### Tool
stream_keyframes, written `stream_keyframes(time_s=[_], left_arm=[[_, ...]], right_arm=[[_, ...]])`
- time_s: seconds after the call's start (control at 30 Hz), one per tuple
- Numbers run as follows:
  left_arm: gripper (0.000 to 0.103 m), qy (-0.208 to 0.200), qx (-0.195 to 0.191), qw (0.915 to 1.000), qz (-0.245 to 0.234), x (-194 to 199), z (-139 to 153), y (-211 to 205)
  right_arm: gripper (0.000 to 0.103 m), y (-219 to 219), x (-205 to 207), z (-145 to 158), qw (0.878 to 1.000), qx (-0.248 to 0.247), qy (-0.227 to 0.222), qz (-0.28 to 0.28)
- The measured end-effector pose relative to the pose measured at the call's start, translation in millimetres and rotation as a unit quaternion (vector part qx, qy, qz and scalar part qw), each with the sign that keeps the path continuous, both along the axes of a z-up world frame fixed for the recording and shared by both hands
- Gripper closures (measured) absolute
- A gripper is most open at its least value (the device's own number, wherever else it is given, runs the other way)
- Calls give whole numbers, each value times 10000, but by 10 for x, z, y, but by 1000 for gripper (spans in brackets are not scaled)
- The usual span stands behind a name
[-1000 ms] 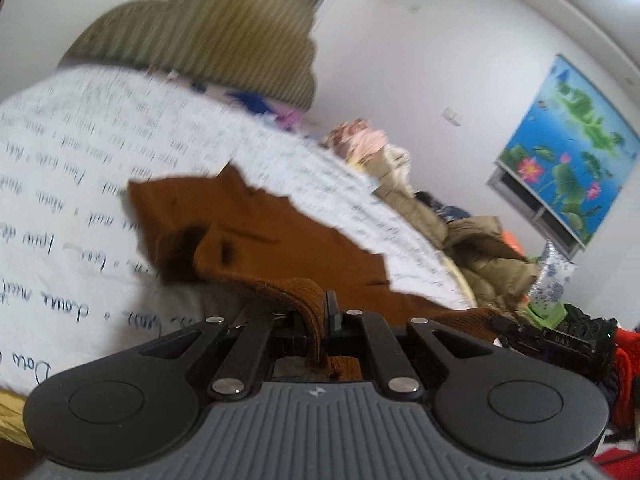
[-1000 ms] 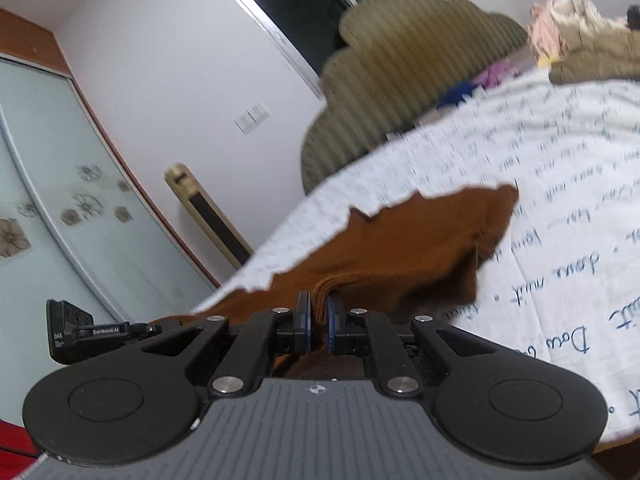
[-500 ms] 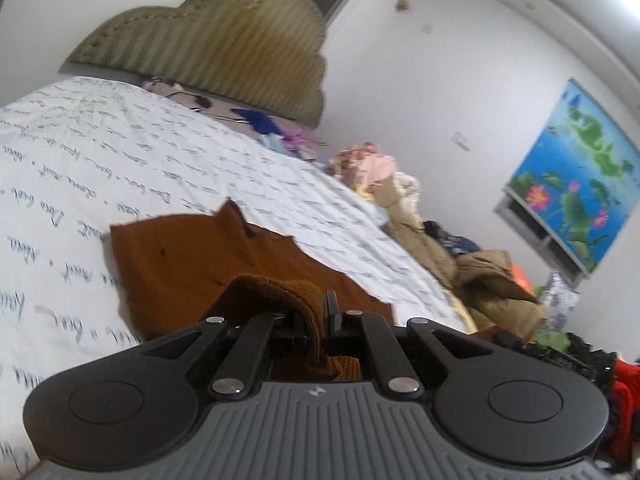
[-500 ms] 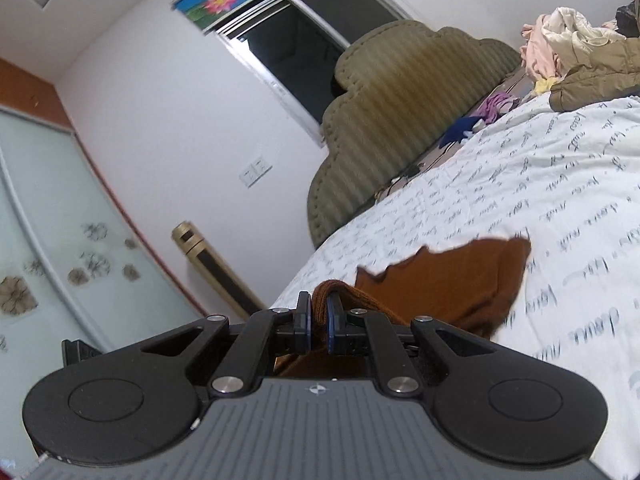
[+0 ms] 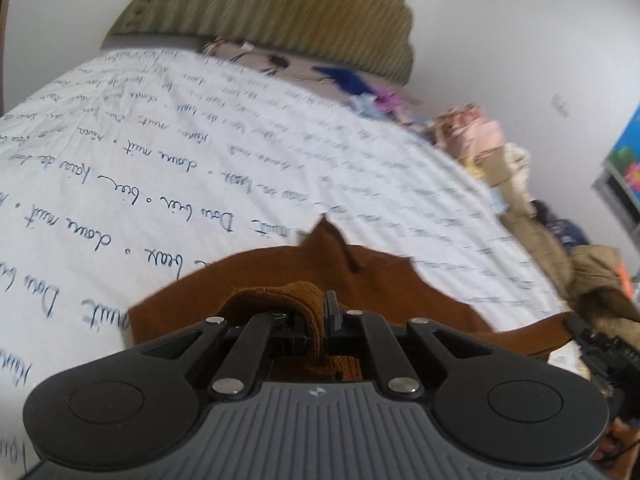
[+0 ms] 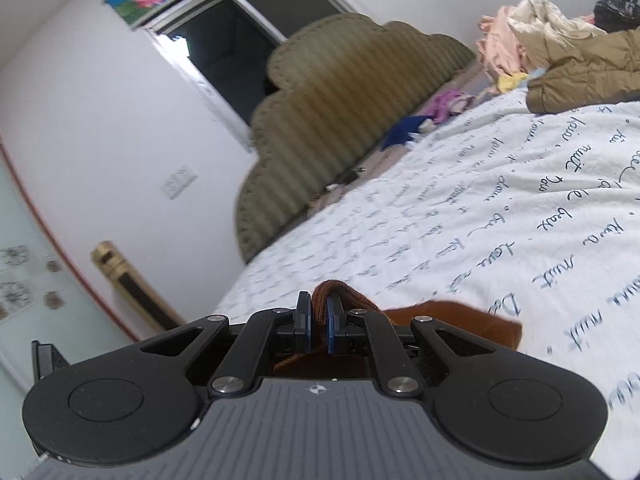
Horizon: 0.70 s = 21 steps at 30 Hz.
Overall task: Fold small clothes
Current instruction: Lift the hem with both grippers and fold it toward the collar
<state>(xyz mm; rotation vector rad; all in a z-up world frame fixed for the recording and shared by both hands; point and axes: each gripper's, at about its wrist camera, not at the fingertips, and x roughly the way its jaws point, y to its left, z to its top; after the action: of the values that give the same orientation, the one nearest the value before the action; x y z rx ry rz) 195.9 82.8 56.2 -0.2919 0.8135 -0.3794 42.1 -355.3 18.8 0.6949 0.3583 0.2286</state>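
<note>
A small brown knitted garment [image 5: 360, 280] lies on the white bedsheet [image 5: 160, 168] printed with blue handwriting. My left gripper [image 5: 318, 308] is shut on a ribbed edge of that garment, which bulges up over its left finger. The rest of the cloth spreads flat just beyond the fingers and runs off to the right. In the right wrist view, my right gripper [image 6: 319, 316] is shut on another ribbed edge of the brown garment [image 6: 460, 320], pinched between the blue pads. Only a small patch of the cloth shows past its right arm.
A ribbed olive headboard [image 5: 280, 12] stands at the far end of the bed. Small coloured clothes [image 5: 356, 80] lie below it. A heap of pink, cream and tan clothing [image 6: 560, 48] sits on the bed's far side. A window [image 6: 224, 44] and a glass wardrobe door [image 6: 24, 272] are at the left.
Both grippers have carried their edges of the brown garment forward over it, toward the headboard. The visible flat part of the cloth has shrunk in both views.
</note>
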Motion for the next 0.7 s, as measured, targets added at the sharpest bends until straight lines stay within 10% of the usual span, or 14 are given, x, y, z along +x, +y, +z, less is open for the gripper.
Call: stream_keyframes(time_s=[0.23, 0.37, 0.53, 0.7], left_arm=[[96, 451, 435, 9975, 341, 512, -455, -179], [90, 931, -65, 9944, 488, 621, -589, -45], [22, 523, -376, 9930, 992, 466, -365, 286], [22, 143, -453, 9976, 507, 19, -184, 554]], right_arm=[[89, 13, 733, -435, 9964, -63, 814, -239], [64, 82, 936, -616, 9888, -521, 1336, -425], [61, 152, 719, -515, 9892, -892, 1045, -512], [40, 297, 366, -418, 9905, -1109, 809, -30]])
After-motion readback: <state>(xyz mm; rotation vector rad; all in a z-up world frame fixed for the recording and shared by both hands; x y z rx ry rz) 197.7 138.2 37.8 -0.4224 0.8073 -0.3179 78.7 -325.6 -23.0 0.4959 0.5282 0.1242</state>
